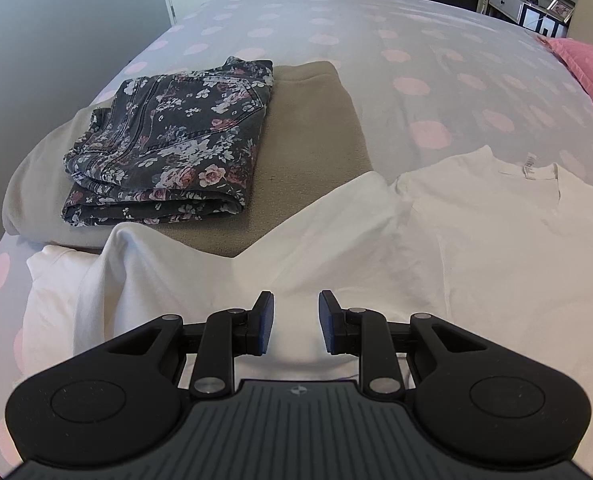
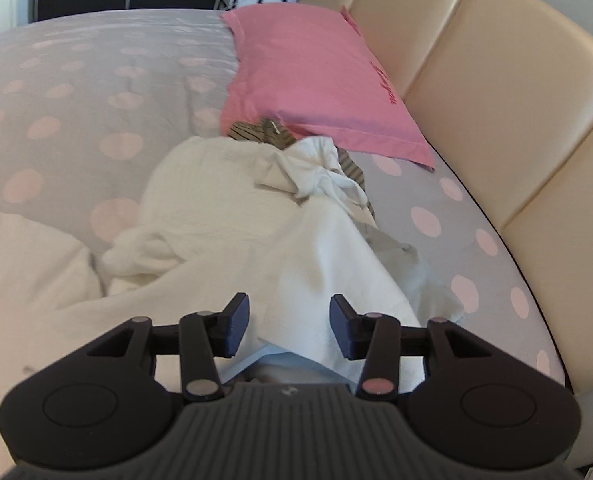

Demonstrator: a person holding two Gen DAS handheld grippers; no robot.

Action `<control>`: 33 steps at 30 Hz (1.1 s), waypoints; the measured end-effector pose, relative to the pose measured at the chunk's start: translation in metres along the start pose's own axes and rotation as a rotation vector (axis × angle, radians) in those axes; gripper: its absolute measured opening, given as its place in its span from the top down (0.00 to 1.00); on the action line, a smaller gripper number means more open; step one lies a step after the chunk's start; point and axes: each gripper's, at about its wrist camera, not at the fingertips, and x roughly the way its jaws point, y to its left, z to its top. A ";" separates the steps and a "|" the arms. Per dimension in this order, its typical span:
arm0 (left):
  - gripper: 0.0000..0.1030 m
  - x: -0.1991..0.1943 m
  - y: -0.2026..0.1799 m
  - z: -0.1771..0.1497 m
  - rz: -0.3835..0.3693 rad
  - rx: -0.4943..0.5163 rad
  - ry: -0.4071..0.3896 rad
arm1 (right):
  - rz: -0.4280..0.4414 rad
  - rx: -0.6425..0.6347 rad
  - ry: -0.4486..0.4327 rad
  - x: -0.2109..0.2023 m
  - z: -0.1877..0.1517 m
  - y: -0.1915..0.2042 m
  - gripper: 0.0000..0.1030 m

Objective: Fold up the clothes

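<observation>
A white T-shirt lies spread on the bed, its collar and label toward the right. My left gripper hovers over the shirt's near left part; its jaws stand a little apart with nothing pinched. In the right wrist view a ridge of white cloth runs from a crumpled pile toward my right gripper. That gripper is open, its pads clear of the cloth lying below the gap. Whether this cloth belongs to the T-shirt I cannot tell.
Folded floral jeans rest on a folded beige garment at the left. A striped garment peeks from the crumpled pile by the pink pillow. A cream headboard bounds the right side. The dotted bedcover stretches beyond.
</observation>
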 end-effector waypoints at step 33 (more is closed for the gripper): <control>0.78 -0.018 -0.004 -0.007 -0.019 -0.005 -0.030 | -0.249 0.290 0.109 -0.050 -0.042 -0.179 0.87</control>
